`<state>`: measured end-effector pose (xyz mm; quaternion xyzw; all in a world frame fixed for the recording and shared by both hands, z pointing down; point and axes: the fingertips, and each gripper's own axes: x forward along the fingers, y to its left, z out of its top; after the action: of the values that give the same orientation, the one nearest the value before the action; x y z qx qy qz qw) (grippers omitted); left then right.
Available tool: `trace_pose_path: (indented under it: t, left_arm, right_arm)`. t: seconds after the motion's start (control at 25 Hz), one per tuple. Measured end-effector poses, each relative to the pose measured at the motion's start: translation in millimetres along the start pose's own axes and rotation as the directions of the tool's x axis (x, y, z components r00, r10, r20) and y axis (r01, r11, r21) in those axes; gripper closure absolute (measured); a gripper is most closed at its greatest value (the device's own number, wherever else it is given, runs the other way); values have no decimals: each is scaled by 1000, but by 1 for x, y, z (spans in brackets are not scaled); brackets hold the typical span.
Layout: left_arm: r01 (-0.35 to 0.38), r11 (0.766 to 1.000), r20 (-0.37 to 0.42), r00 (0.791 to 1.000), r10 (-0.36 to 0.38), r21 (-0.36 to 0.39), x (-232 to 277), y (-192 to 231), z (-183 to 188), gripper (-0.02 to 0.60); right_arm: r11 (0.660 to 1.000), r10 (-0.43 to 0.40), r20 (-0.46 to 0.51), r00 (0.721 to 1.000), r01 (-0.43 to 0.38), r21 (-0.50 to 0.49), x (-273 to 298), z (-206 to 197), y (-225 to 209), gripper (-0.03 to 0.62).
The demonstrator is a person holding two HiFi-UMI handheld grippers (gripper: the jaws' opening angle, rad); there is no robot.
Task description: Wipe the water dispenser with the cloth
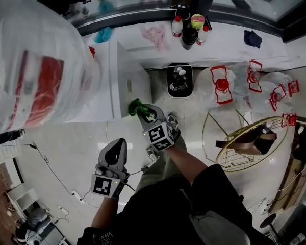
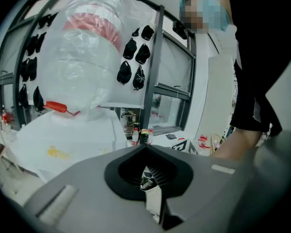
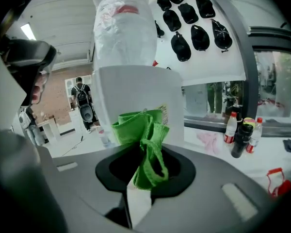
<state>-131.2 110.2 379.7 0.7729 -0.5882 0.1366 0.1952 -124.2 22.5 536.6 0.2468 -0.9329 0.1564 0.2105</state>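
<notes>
Room: pale floor, window ledge with bottles beyond.
Dispenser: white cabinet ahead of me; its plastic-wrapped jug fills the head view's left; taps hidden.
Right tongs: clamped on the green cloth, up by the dispenser's near corner.
Cloth: bunched, looping out of my jaws; contact with the cabinet unclear.
Left tongs: jaws together, nothing between, held lower.
</notes>
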Motion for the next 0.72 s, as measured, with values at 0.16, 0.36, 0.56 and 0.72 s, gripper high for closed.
trace_pose_path:
  t: [0.16,0.36,0.56,0.72]
  left_arm:
    - [-30,999,2,1000,30,-32,15,9,3,584]
    - [-53,996,8,999,54,-66,35,17,8,584]
    - [-57,994,9,998,58,-88,48,17,10,584]
    - [-55,993,-11,998,54,-104,48,15,5,584]
  right_arm:
    - [1000,-2,-6,1000,2,-13,27,16,-30,511]
    - [998,-2,-24,1000,1,-63,66,36,-63,511]
    - [995,-35,-23,999,33,-95,98,55,-100,511]
    - [992,-90,-7,996,89,-93,122,75,-129,511]
